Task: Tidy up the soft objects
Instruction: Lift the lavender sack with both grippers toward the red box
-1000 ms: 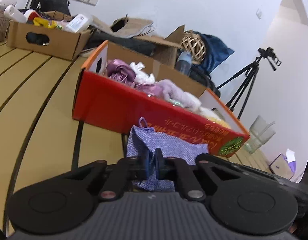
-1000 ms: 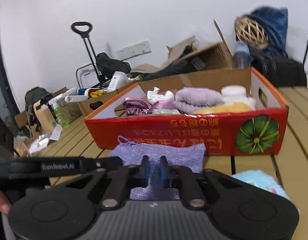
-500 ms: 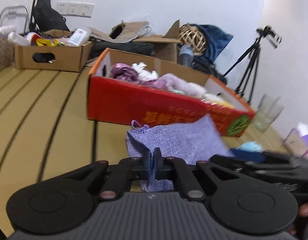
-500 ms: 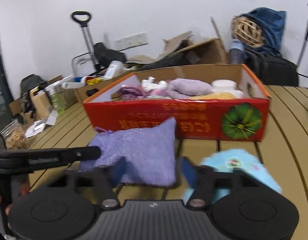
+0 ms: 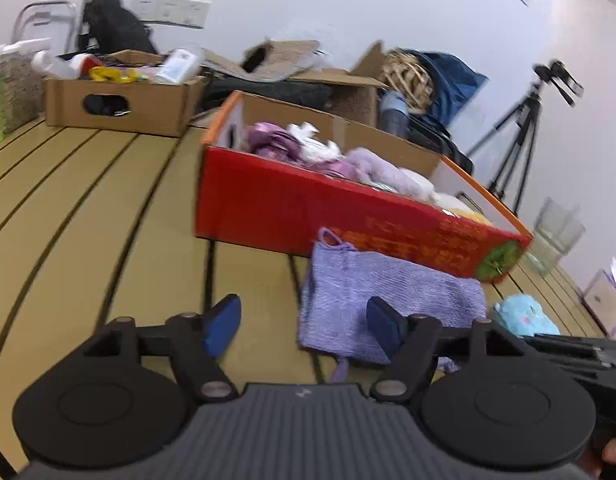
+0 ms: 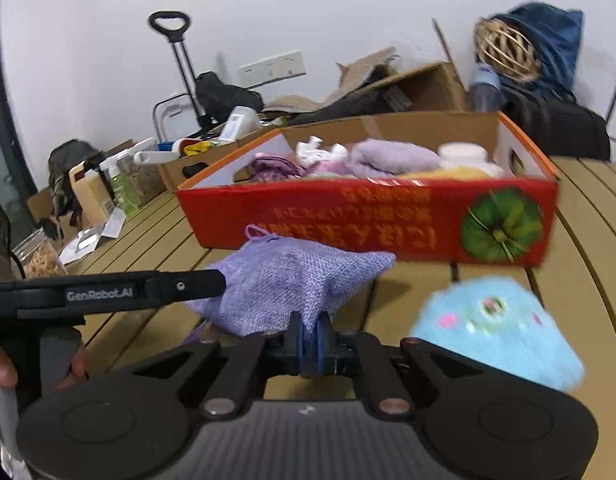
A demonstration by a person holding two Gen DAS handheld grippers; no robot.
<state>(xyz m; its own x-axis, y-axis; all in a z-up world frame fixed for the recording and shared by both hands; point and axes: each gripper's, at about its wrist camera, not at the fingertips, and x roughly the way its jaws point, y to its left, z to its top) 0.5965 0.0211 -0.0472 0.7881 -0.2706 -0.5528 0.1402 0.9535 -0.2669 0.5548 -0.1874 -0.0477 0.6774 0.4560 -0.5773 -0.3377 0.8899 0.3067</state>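
a: which step are we at with the purple knit pouch (image 6: 292, 280)?

b: a handover, i'd say. the left gripper (image 5: 300, 324) has just let its jaws swing apart; the blue pads stand wide with nothing pressed between them, though the pouch lies just past the right-hand pad. the right gripper (image 6: 311, 340) has just clamped down and now pinches the near edge of the pouch.

a: and where does the pouch sit?

b: on the slatted wooden table (image 5: 88, 208), right in front of the long front wall of the red cardboard box (image 6: 347, 220), toward that wall's left half in the right wrist view. its loop end points at the box. the box already holds other soft pieces, lilac and white ones.

a: anything else loose?

b: a light blue fluffy toy (image 6: 495, 332) lies on the table nearer the box's right front corner, apart from the pouch.

a: so the next move?

b: probably lift the pouch over the front rim and drop it among the soft things. with one pinched edge it will hang and sag, so it needs enough height to clear the wall. the blue toy looks like the one after.
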